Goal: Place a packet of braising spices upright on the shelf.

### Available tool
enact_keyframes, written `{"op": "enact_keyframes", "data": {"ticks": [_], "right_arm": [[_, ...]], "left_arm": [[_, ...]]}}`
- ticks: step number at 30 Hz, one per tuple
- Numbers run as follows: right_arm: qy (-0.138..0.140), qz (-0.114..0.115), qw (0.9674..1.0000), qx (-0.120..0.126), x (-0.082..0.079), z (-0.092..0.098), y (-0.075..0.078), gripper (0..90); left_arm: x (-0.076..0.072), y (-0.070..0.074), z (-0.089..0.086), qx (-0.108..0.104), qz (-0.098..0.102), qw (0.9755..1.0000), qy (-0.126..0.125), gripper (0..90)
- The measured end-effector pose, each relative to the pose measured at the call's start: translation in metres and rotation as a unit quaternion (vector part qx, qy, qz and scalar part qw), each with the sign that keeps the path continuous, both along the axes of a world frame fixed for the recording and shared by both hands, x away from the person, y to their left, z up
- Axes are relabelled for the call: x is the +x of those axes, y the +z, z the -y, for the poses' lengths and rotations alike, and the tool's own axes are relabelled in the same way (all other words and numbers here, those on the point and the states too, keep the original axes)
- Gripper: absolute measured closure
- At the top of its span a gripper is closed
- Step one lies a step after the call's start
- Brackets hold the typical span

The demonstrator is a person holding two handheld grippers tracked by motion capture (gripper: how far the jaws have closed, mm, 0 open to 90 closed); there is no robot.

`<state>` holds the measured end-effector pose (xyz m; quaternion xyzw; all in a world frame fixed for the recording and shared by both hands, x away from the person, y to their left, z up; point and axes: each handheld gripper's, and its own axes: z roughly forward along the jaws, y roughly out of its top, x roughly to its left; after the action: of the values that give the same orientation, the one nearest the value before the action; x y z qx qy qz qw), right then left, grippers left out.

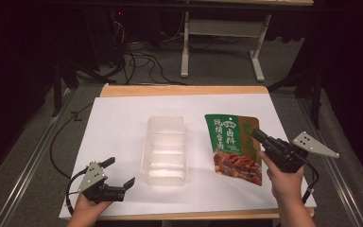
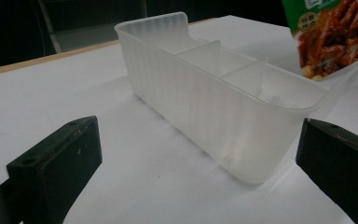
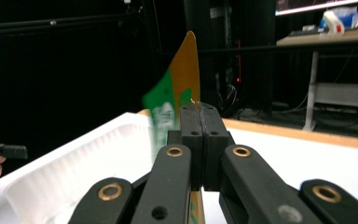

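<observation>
One pouch, one tray. Right gripper fingers clamp the pouch's edge, seen edge-on there; left gripper fingers gape, empty.

In the right gripper view the sauce packet is seen edge-on and blurred, its lower part hidden behind the right gripper, so its print cannot be read. In the left gripper view the picture's top right corner cuts that packet off, and the bottom edge cuts off both black jaws. In the high view the person's forearms run off the bottom edge.
</observation>
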<state>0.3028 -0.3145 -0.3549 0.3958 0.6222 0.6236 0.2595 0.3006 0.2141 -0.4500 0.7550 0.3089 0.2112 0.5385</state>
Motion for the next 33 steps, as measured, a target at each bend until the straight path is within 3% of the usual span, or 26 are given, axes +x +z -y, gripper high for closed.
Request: {"op": "enact_keyframes", "data": {"ticks": [5,13,23,33], "right_arm": [[-0.008,0.021,0.9997,0.004,0.005,-0.007,0.006,90.0],[-0.029,0.023,0.9993,0.010,0.011,-0.001,-0.001,90.0],[-0.053,0.010,0.9985,-0.006,-0.007,0.011,-0.009,90.0],[-0.072,0.003,0.9972,-0.018,-0.025,0.025,-0.016,90.0]], "left_arm": [[-0.001,0.000,-0.001,0.002,0.000,1.0000,0.001,0.7],[0.000,0.000,-0.002,0.003,0.000,1.0000,0.001,0.7],[-0.001,0.000,-0.001,0.011,0.001,0.9999,-0.006,0.7],[-0.001,0.002,0.000,0.005,0.004,0.9999,-0.011,0.7]]}}
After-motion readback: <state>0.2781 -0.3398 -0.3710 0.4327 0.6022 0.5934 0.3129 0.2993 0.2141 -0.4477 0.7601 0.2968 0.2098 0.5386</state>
